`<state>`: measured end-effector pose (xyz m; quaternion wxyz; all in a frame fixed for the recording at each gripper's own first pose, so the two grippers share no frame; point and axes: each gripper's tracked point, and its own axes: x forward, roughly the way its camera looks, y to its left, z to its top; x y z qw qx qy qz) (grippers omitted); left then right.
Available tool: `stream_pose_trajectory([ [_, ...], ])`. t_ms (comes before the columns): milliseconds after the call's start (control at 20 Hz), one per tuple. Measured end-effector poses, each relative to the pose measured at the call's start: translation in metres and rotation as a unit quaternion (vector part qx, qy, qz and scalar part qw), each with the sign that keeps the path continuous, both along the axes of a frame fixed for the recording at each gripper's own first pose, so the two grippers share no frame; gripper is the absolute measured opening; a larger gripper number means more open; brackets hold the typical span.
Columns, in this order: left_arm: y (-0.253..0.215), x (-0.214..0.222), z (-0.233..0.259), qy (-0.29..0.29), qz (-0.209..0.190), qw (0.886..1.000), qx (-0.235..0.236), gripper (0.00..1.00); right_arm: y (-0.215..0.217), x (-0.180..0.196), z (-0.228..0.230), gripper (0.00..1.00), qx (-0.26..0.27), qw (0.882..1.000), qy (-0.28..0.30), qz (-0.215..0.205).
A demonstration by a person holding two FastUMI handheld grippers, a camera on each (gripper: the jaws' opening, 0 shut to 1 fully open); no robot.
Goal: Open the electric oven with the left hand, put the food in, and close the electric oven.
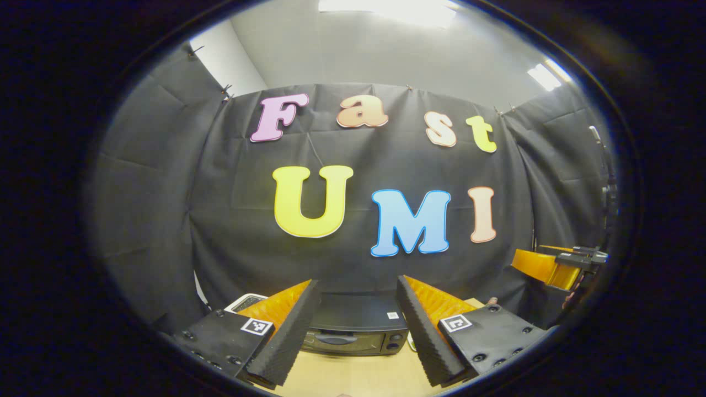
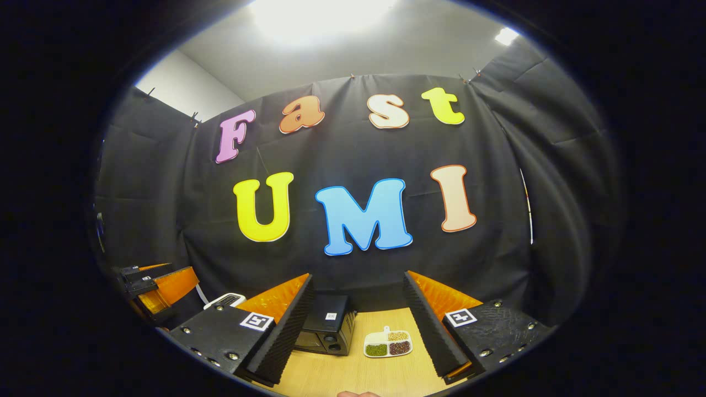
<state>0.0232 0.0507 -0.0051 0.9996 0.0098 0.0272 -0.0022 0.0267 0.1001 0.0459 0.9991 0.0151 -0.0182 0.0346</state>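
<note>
A black electric oven [image 1: 353,330] stands on the wooden table with its door closed; in the right gripper view the oven [image 2: 325,330] sits left of centre. To its right lies a white divided dish [image 2: 388,343] holding green, tan and dark red food. My left gripper [image 1: 353,331] hovers open well in front of the oven, nothing between its fingers. My right gripper [image 2: 356,336] is also open and holds nothing, raised above the table short of the dish. Far right in the left gripper view, the right gripper [image 1: 557,266] is seen from the side.
A white object [image 2: 224,300] lies left of the oven near the back wall. The light wooden table [image 2: 353,375] stretches bare in front of the oven and dish. Black cloth walls close the booth on three sides.
</note>
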Motion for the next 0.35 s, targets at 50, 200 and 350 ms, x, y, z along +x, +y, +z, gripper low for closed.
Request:
stream_pose_trajectory([
  [50,0.004,-0.001,0.000,0.002,0.000,1.000,-0.002,0.99,0.001,-0.001,-0.002,0.98,0.000,1.000,0.001,-0.002],
  [200,0.010,-0.004,-0.003,0.008,0.002,1.000,-0.005,0.99,0.006,-0.001,-0.004,0.98,0.002,1.000,0.005,-0.003],
  [350,0.013,-0.003,-0.006,0.012,-0.004,1.000,-0.008,0.95,0.013,-0.002,-0.007,0.98,0.005,1.000,0.009,-0.003],
])
